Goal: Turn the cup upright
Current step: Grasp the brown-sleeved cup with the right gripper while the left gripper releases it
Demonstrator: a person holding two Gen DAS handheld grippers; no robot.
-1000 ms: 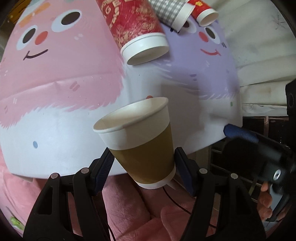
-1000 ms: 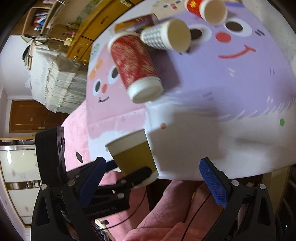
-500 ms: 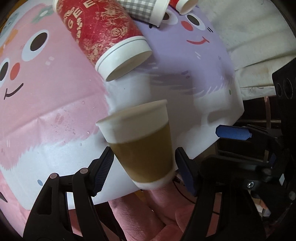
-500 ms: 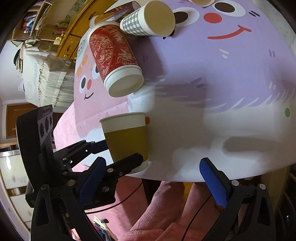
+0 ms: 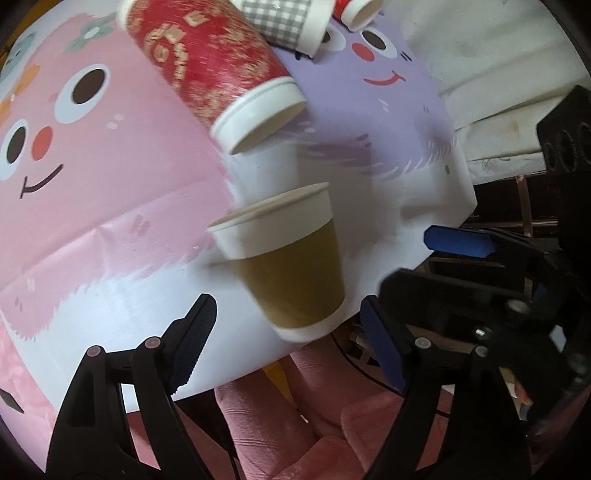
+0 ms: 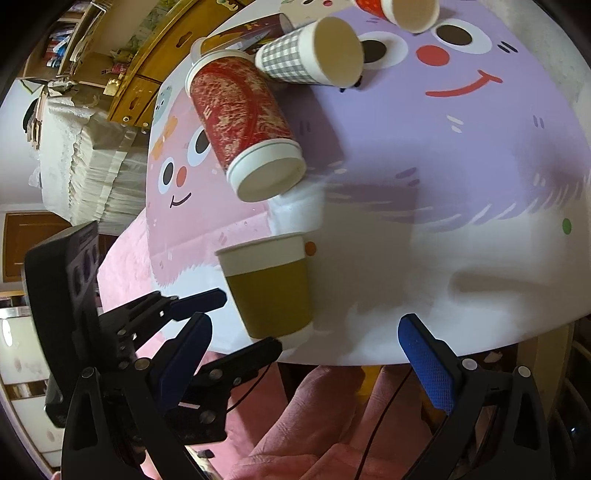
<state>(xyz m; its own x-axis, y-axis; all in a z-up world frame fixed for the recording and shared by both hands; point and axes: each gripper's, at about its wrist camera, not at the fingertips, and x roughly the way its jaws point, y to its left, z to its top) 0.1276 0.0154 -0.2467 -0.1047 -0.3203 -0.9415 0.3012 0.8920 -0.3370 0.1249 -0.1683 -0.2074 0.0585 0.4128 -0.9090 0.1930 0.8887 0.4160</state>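
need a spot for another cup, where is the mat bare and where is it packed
Bare: the white and purple stretch of mat right of the upright brown paper cup, out to the near edge. Also the pink half left of the red patterned cup. Crowded: the far end, where red, grey checked cup and small red cup lie together.

wooden cabinet [image 6: 147,70] at rear | brown door [image 6: 26,243] on left | stacked white cloth [image 6: 88,166] beside table

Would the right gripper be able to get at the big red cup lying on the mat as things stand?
Probably yes: the right gripper is open and empty, and the red cup lies ahead, with only the brown cup standing left of a direct line.
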